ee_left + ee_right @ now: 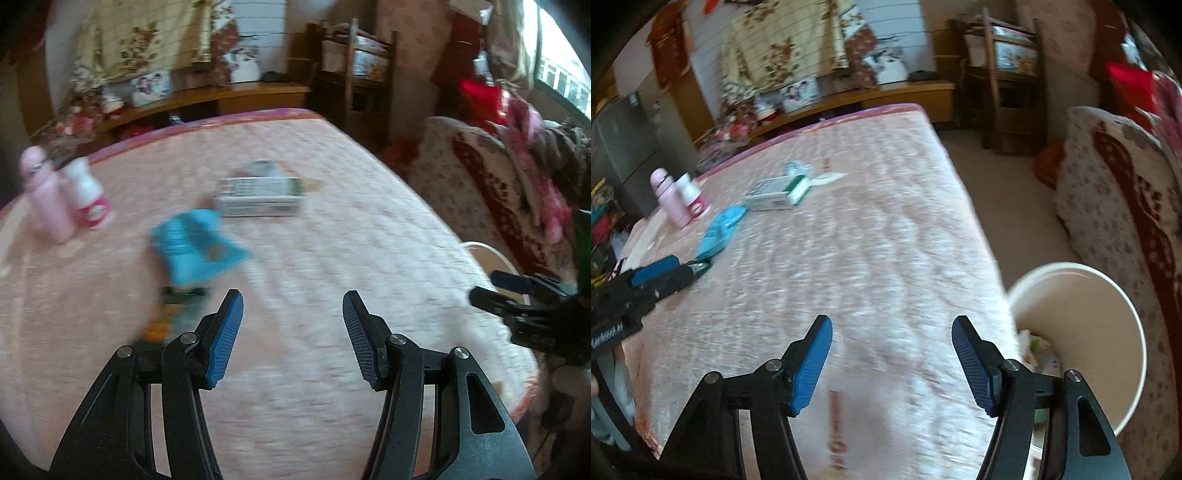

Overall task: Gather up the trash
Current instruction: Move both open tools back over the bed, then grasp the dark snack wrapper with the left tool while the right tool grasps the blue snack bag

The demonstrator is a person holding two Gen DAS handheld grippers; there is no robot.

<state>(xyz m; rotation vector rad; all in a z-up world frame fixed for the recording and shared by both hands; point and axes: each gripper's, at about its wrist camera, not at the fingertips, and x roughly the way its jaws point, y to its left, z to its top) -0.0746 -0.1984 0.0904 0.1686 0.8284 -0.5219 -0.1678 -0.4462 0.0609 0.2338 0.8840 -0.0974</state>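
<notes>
A blue wrapper lies on the pink bed cover, with a dark packet with orange print just below it by my left gripper's left finger. A white and green box lies further back, with a torn carton piece behind it. My left gripper is open and empty above the cover. My right gripper is open and empty near the bed's right edge, beside a white bin with scraps inside. The blue wrapper and box also show in the right wrist view.
A pink bottle and a white bottle with a pink label stand at the bed's left. A patterned sofa stands right of the bin. A wooden shelf and chair are behind the bed.
</notes>
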